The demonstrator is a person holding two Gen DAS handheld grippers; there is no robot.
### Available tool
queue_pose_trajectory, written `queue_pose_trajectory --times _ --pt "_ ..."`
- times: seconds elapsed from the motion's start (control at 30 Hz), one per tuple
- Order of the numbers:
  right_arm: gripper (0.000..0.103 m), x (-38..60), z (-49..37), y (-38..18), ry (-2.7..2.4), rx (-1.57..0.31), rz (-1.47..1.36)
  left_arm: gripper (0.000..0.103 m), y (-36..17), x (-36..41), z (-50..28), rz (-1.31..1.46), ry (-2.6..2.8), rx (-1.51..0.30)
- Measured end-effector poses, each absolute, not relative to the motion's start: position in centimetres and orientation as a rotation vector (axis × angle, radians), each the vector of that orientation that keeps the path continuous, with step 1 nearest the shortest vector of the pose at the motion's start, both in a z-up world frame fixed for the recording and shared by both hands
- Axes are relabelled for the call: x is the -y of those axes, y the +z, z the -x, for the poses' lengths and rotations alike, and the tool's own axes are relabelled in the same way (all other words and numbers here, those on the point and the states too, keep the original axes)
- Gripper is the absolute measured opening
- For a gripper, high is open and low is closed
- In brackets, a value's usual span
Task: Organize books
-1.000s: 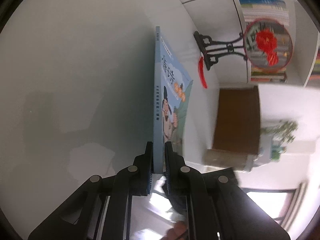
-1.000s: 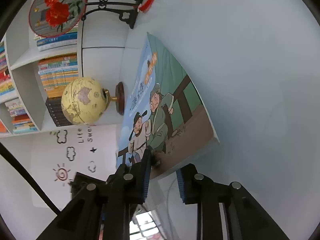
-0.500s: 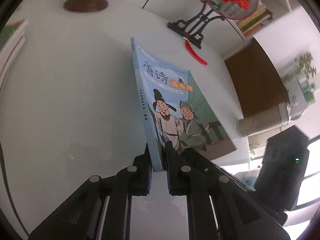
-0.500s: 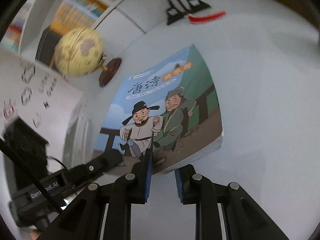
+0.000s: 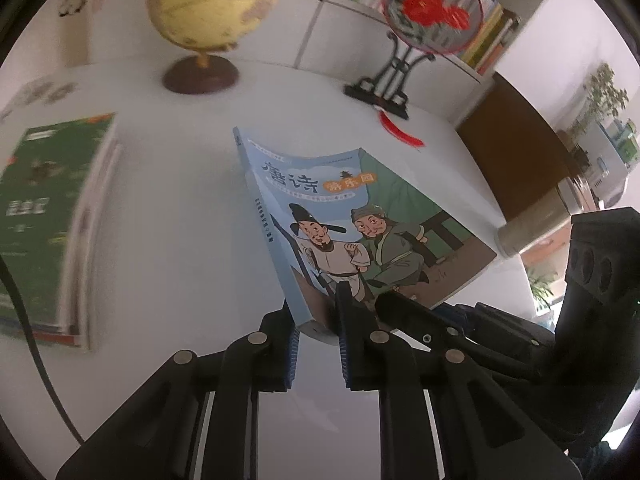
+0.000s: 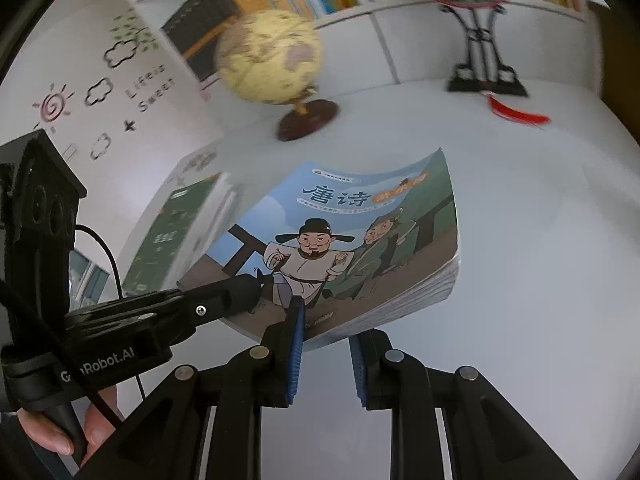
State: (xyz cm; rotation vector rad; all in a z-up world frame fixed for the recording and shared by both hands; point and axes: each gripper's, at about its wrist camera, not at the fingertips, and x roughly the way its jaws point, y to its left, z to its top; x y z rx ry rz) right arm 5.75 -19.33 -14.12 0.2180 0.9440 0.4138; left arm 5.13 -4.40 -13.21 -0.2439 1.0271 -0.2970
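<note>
Left gripper (image 5: 316,330): pinches the spine corner of the illustrated book (image 5: 360,232); its jaws have just been opening slightly, the book between them and the pads on it
Right gripper (image 6: 326,332): pinches the near edge of the same book, one pad on the cover, the other beneath the pages
Illustrated book: held by both grippers above the white worktop (image 5: 180,240); cover up, tilted, its far end nearer the worktop; whether that end touches cannot be told
Green book (image 5: 40,216): topmost of a flat pile at the left of the worktop; well apart from the held book
Globe (image 5: 212,4) and fan on a stand (image 5: 432,12): at the back of the worktop, in front of a bookshelf (image 5: 488,36)
Progress: judged as mid-task; one pile already lies gathered at the left; the held book is not yet set down; probable remainder is to carry it leftwards, lay it squarely on the pile, and release
</note>
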Motion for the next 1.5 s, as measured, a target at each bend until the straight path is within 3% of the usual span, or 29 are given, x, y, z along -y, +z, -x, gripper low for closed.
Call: queue_pose_trajectory --times 0.67,1.1,1.5 --pt "0.021 2.8 -5.7 -8.2 0.568 -0.772 -0.09 0.015 -6.6 -11.3 -2.2 0.273 -0.124 -0.836" --pt "0.022 -8.8 -8.0 -10.9 0.559 -0.796 -0.047 0.015 -10.0 -20.6 -3.8 0.343 -0.086 -0.869" --pt "0.022 -10.5 -9.1 -13.7 0.479 -0.854 -0.093 0.017 -13.2 -22.7 -4.4 0.418 -0.101 -0.933"
